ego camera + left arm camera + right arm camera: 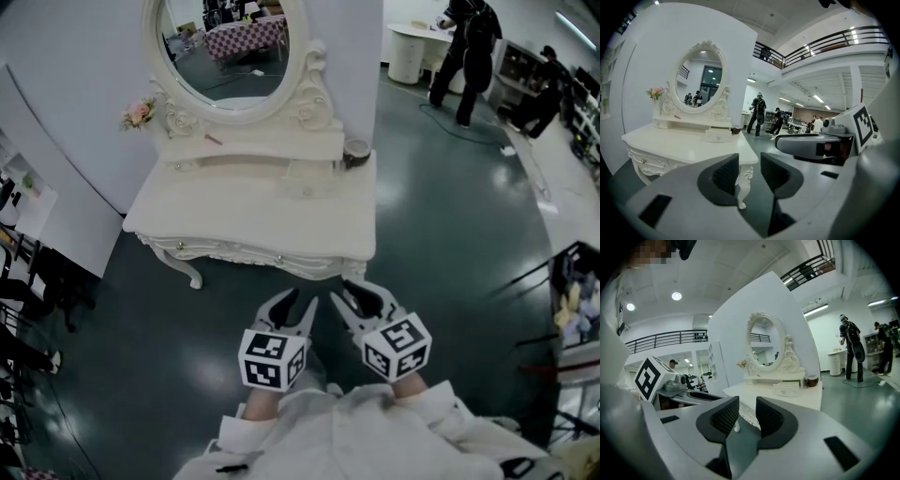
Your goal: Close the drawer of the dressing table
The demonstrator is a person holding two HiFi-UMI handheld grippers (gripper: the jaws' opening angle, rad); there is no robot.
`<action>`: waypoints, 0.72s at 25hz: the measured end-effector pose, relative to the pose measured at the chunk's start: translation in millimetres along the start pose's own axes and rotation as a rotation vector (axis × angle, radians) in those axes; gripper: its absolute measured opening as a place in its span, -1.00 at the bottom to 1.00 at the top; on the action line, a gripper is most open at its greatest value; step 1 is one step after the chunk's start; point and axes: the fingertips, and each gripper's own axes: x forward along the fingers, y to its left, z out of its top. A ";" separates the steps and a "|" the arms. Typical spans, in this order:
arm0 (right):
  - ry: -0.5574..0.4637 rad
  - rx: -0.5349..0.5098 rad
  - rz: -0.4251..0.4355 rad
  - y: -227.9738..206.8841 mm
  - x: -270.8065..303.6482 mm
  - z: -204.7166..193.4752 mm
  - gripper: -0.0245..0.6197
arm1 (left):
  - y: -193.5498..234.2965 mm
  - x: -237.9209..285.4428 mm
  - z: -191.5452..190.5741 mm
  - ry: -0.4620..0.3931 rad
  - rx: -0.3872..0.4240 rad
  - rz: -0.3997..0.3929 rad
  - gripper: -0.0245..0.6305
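Left gripper and right gripper gape empty (short of the dressing table); their views show its drawer protruding.

Open floor before dressing table

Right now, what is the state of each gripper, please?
Left gripper: open, holding nothing.
Right gripper: open, holding nothing.
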 end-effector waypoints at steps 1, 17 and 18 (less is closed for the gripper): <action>-0.005 -0.001 -0.004 -2.4 3.9 2.1 -0.60 | 3.6 3.0 1.4 0.001 -0.001 -0.005 -0.54; -0.012 0.014 -0.161 -45.5 113.0 44.5 -0.60 | 106.5 71.2 65.3 -0.002 0.027 -0.140 -0.54; -0.012 0.014 -0.167 -47.2 121.1 47.9 -0.60 | 114.5 75.5 70.5 -0.006 0.029 -0.146 -0.54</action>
